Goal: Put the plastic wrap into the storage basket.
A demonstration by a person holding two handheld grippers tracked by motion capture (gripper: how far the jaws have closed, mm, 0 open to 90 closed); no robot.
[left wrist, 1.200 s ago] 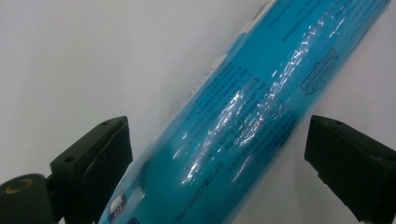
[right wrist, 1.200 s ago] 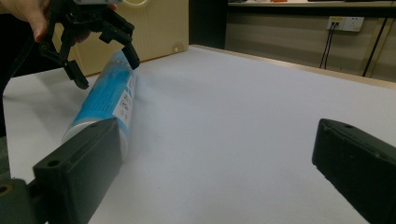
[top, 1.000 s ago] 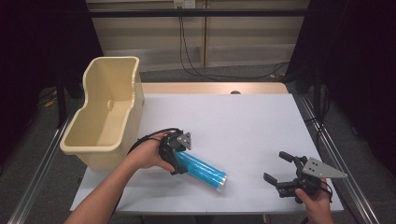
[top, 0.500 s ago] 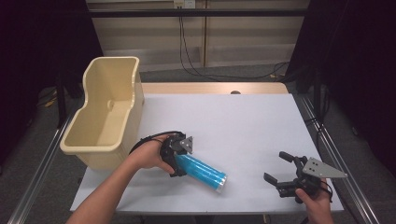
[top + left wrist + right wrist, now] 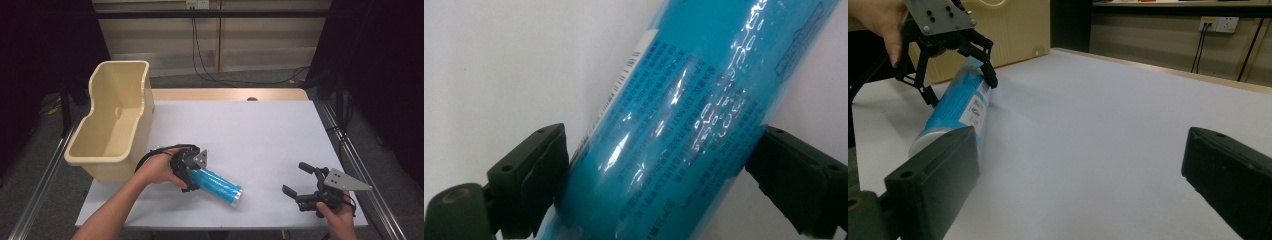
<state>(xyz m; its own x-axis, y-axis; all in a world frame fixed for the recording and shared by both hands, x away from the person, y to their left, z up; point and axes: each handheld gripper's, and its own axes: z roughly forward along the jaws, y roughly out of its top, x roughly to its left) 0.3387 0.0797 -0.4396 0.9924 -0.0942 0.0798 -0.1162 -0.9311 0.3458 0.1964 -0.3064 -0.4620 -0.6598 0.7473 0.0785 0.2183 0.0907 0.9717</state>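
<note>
White surface (image 5: 260,125): left gripper (image 5: 192,172) fingers just closing in on the blue tube (image 5: 217,184), which lies flat between them. Right gripper (image 5: 307,187) fingers wide, nothing between, well apart from tube. Beige bin (image 5: 112,120) beyond left fingers.

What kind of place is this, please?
Probably a lab or a recording workspace, not a home: a plain white table with metal rails, dark curtains at both sides, and cables running down the back wall from a socket.

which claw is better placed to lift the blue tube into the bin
Left. The left claw already straddles the blue tube, close beside the beige bin. The right claw sits open, apart near the table's right edge.
</note>
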